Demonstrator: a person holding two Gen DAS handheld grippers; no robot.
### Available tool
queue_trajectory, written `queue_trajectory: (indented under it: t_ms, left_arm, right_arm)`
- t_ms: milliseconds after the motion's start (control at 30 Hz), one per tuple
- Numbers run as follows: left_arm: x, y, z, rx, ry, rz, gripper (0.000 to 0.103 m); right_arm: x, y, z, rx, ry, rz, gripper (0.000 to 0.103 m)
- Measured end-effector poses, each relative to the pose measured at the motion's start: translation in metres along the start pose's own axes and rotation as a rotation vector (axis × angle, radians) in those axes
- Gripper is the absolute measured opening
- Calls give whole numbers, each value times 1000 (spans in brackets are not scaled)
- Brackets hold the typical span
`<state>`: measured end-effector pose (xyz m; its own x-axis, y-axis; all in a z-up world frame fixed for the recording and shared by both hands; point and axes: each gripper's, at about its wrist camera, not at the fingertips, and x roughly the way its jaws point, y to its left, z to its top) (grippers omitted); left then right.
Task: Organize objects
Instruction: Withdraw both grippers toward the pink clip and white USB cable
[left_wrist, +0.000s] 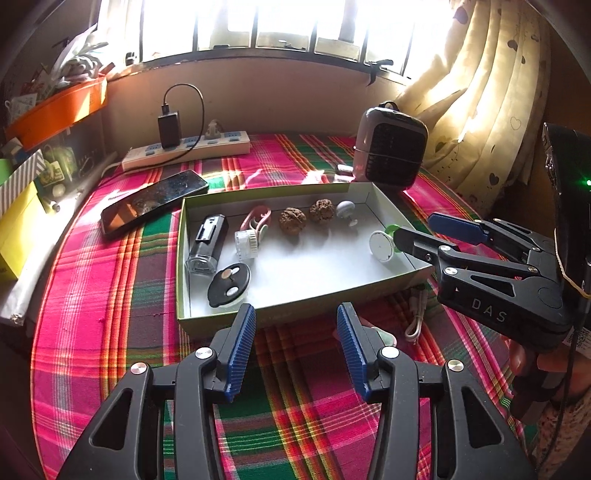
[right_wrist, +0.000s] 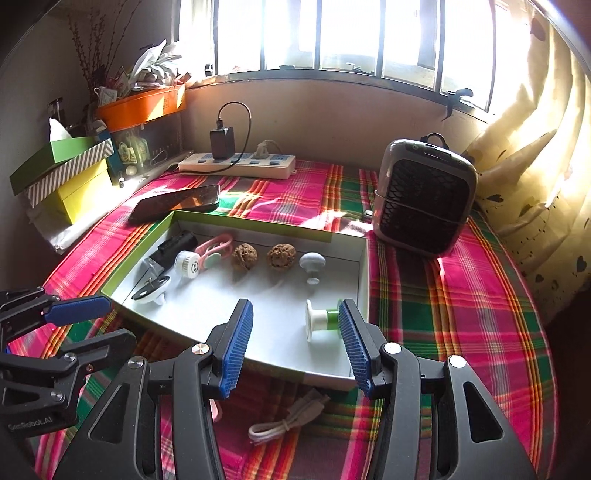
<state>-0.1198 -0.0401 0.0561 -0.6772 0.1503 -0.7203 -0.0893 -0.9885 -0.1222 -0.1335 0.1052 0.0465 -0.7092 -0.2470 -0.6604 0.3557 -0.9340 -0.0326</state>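
A shallow white box with a green rim (left_wrist: 266, 190) (right_wrist: 258, 225) lies on the plaid cloth. It holds a black cylinder (left_wrist: 207, 243), a pink clip (left_wrist: 255, 219), a small white jar (left_wrist: 245, 243), two walnuts (left_wrist: 291, 219) (right_wrist: 244, 257), a white knob (right_wrist: 312, 263), a black round lid (left_wrist: 229, 284) and a white-green spool (right_wrist: 323, 319) (left_wrist: 384, 243). My left gripper (left_wrist: 297, 350) (right_wrist: 92, 325) hovers open before the box's front wall. My right gripper (right_wrist: 295, 347) (left_wrist: 417, 232) is open over the box's right front corner, and the spool lies free just past its right finger. A white cable (right_wrist: 288, 421) (left_wrist: 415, 321) lies on the cloth in front of the box.
A phone (left_wrist: 155, 201) (right_wrist: 177, 201) lies behind the box's left corner. Farther back are a power strip with a charger (left_wrist: 184, 151) and a small heater (right_wrist: 424, 195). Stacked boxes (right_wrist: 66, 177) and an orange tray (right_wrist: 140, 107) fill the left. A curtain (right_wrist: 535, 166) hangs on the right.
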Motion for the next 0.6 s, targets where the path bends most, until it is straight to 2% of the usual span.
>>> queue_trajectory:
  t_ms: [300, 400, 600]
  left_arm:
    - [6, -10, -13, -2, 30, -30, 45]
    - [9, -12, -16, -8, 42, -42, 45]
    - [9, -13, -18, -17, 52, -58, 46]
  right_arm:
    - [-7, -12, -37, 90, 57, 0, 50]
    - [-2, -9, -46, 92, 86, -2, 57]
    - [9, 0, -53, 88, 125, -7, 58]
